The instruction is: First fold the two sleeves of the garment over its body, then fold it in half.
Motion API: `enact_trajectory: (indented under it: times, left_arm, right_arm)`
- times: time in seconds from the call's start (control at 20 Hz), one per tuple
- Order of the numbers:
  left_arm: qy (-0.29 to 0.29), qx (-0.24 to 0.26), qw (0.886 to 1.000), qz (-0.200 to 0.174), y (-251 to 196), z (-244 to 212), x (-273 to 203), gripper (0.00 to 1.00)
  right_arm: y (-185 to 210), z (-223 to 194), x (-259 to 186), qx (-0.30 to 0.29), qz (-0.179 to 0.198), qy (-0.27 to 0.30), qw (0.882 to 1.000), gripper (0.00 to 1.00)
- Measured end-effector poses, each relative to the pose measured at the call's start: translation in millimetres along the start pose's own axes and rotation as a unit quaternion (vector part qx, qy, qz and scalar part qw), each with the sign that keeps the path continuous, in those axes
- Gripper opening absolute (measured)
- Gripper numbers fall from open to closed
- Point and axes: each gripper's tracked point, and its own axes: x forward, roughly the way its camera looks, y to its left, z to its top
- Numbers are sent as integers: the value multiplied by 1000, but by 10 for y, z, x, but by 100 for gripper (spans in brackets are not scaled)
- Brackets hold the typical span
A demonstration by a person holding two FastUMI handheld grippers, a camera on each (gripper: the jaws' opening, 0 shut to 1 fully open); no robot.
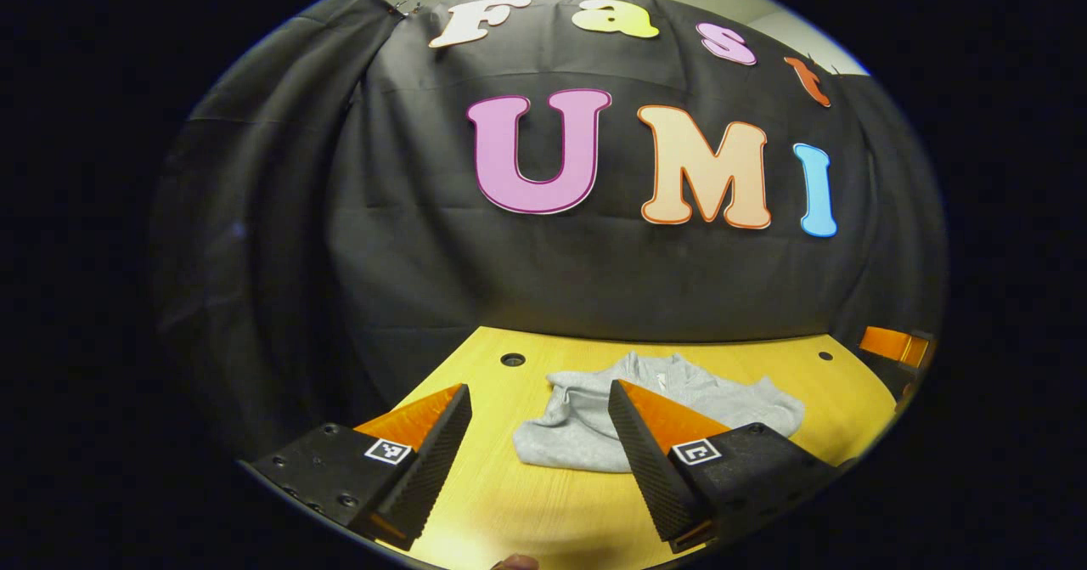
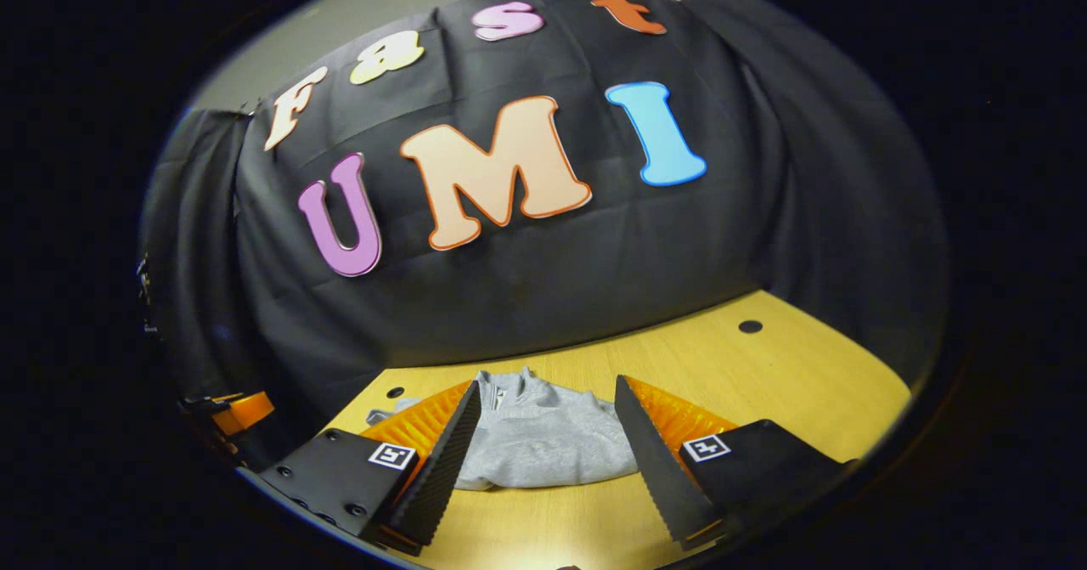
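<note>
A light grey sweatshirt (image 1: 586, 421) lies in a compact bundle on the yellow wooden table (image 1: 543, 502), its collar toward the far wall. My left gripper (image 1: 539, 400) is open, raised above the table's near side, with the garment seen past and partly behind its right finger. In the right gripper view the same grey garment (image 2: 543, 438) lies between and beyond my fingers. My right gripper (image 2: 543, 393) is open and holds nothing. The other gripper (image 2: 229, 413) shows at the far left edge of the right gripper view.
The black cloth wall stands just behind the table's far edge. Small round holes (image 1: 512, 358) mark the tabletop near its back corners (image 2: 750, 326). A fingertip (image 1: 514, 562) peeks in at the bottom of the left gripper view.
</note>
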Motion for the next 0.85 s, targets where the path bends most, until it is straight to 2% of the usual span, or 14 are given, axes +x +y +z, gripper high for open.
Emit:
enact_trajectory:
  times: [0.05, 0.1, 0.15, 0.2, 0.25, 0.3, 0.6, 0.85]
  left_arm:
    - [4, 8, 1000, -7, 4, -54, -86, 95]
    - [12, 19, 1000, -8, 30, -117, -157, 95]
    - [12, 29, 1000, -5, 101, -121, -219, 95]
    - [1, 33, 999, -3, 157, -73, -267, 95]
    - [-7, 32, 999, -1, 210, -40, -308, 94]
    - [-9, 28, 1000, 0, 235, -18, -336, 95]
    - [-26, 27, 999, 1, 360, 93, -375, 95]
    - [-40, 36, 999, 5, 416, 231, -396, 94]
  right_arm:
    - [100, -45, -93, -16, 1, -3, 1000, 98]
    - [159, -112, -195, -28, 3, -3, 1000, 94]
    - [223, -140, -316, -37, 6, -5, 999, 98]
    - [281, -140, -429, -47, 8, -11, 999, 98]
    - [313, -113, -499, -56, 5, -20, 998, 94]
    - [356, -86, -550, -62, 5, -28, 998, 98]
    - [532, 60, -666, -100, 0, -57, 993, 98]
    - [568, 167, -690, -81, -7, -68, 994, 98]
